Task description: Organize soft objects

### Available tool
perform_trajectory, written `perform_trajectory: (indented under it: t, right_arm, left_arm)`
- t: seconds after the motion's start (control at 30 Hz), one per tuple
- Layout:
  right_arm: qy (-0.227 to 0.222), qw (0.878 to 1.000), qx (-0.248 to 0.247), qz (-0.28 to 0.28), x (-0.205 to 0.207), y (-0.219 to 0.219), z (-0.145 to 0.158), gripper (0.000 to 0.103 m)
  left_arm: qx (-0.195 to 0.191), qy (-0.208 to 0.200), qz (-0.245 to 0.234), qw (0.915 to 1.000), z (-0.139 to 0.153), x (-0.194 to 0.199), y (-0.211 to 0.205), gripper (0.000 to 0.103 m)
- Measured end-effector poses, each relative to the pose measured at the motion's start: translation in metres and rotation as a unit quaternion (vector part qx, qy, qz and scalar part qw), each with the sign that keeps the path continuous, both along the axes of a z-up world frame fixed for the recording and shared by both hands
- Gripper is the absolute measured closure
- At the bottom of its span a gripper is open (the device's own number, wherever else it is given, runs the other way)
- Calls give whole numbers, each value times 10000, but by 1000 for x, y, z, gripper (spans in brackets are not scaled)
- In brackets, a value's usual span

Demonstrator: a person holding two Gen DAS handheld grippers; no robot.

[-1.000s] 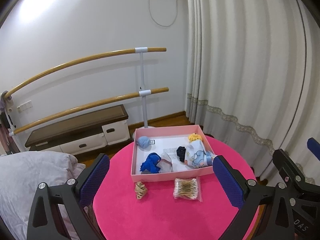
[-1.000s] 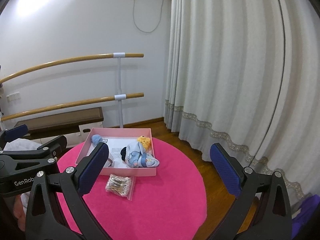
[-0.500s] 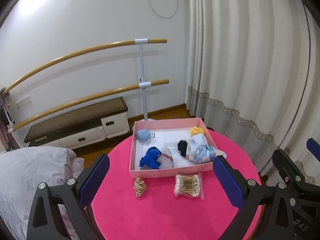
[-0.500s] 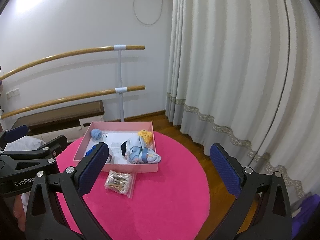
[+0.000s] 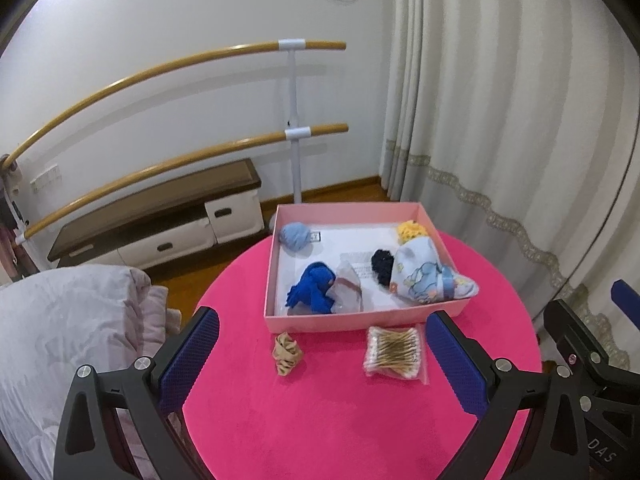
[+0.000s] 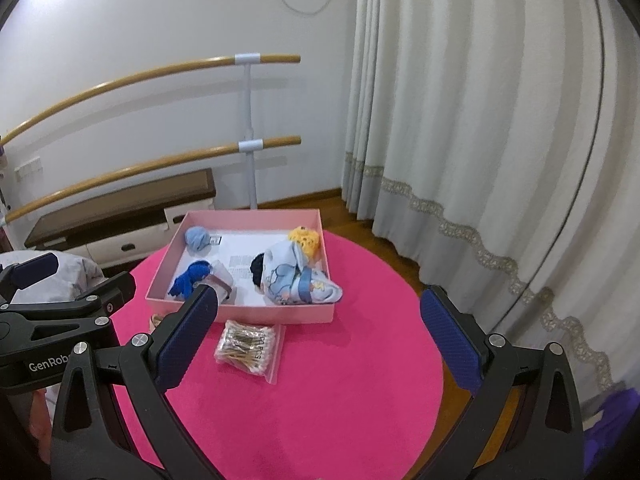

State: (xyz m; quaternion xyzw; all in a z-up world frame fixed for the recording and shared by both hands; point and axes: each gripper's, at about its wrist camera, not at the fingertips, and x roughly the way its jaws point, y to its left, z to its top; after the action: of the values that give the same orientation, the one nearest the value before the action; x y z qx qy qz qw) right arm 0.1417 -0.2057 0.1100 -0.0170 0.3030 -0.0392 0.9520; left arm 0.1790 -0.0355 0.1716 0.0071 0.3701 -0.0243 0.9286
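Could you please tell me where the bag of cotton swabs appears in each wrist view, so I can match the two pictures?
Left wrist: bag of cotton swabs lies right of centre on the pink table, just before the pink box.
Right wrist: the bag lies left of centre, below the box's near wall.
Shared landmark: the pink box.

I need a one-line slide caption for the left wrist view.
Open left gripper above pink table; hair tie and cotton swabs lie outside pink box.

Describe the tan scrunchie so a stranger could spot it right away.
Find the round pink table and the pink box on it. The tan scrunchie lies on the tabletop just outside the box's near wall, left of the bag of cotton swabs. It is the only loose fabric item outside the box.
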Motion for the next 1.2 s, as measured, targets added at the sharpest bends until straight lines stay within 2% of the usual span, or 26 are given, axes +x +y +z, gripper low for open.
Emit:
perform_trajectory:
  t: [0.43,0.7,0.83,1.2]
  right_arm:
    - [846,9963,77,110,37,15,-42,1]
    - [1654,9860,169,134,63,28,-87,1]
    - [1934,9809,154,148,75,38,-106,1]
    - [2666,9632,267,206,111,61,-156,1]
  left_arm:
    - [-139,735,81,9972,-48,47,21,0]
    - [-153,1231,293,9918,-94,72,44,1]
    - [-298,1513,419,9871,-120,85,60,0]
    - [-461,1877,538,9797,-167,102,95,1]
